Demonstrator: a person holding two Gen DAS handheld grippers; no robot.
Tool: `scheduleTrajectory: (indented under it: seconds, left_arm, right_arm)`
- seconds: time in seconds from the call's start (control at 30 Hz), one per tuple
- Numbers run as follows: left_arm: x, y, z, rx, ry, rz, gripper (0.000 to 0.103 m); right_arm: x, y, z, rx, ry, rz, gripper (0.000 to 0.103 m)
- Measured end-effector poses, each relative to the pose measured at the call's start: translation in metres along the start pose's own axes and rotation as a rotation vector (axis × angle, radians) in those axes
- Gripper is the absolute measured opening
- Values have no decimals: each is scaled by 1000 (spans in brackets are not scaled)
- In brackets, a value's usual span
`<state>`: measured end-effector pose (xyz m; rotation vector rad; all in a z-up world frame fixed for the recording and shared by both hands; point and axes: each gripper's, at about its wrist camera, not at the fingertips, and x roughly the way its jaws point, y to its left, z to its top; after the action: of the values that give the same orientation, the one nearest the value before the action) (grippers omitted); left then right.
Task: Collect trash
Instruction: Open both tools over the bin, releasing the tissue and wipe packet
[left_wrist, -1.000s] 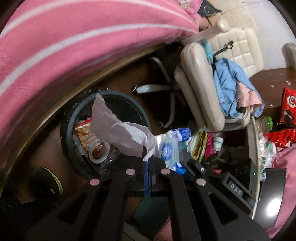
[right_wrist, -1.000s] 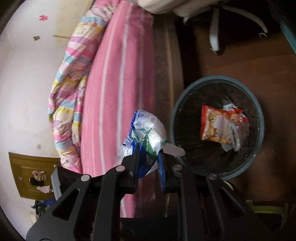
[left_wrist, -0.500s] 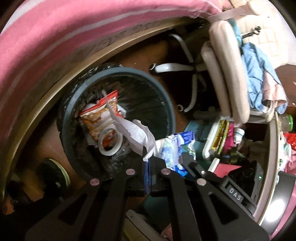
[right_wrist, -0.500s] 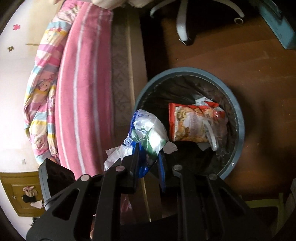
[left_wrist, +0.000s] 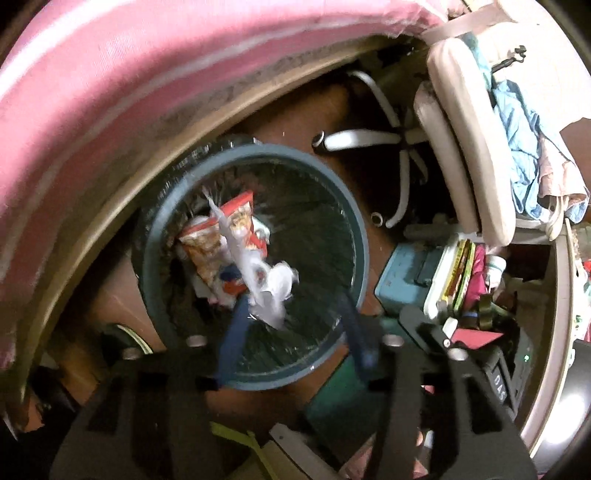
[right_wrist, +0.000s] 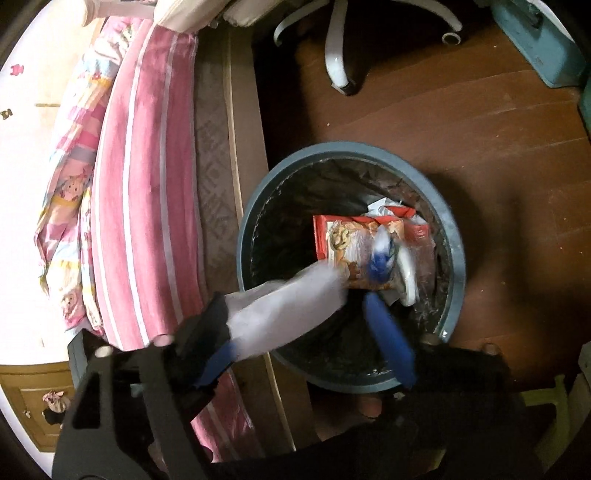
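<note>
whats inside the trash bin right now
Inside the trash bin: a red snack packet, a blurred white tissue and a blue-and-white wrapper dropping in. The bottom beneath them is covered.

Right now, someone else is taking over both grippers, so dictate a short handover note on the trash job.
Left gripper: jaws opening, nothing pressed between them; the white tissue is blurred, dropping over the bin.
Right gripper: jaws opening; the blue and white wrapper is blurred, falling inside the bin.
Already in the bin: a red snack bag and other scraps on the black liner.
Done: both pieces released over the bin.
Left: confirm both landed inside, then go for more trash. The cluttered shelf by the chair looks like a likely place, though what counts as trash there is unclear.
</note>
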<state>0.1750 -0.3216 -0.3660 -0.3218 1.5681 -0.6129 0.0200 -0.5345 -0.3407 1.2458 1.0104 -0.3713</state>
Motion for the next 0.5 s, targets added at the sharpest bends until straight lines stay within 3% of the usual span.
scheduleTrajectory:
  seconds: [0.07, 0.1, 0.2, 0.5]
  left_arm:
    - [-9, 0, 0, 2, -37, -8, 79]
    - [-13, 0, -1, 2, -55, -10, 82]
    - [-27, 3, -3, -2, -97, -18, 87]
    - [-82, 4, -21, 41, -241, 43, 88]
  right_arm:
    - [-2, 1, -1, -4, -1, 3, 81]
    - [-4, 2, -2, -4, -3, 5, 82]
    - [-10, 6, -4, -12, -14, 11, 84]
    - [-28, 28, -23, -72, -21, 49, 86]
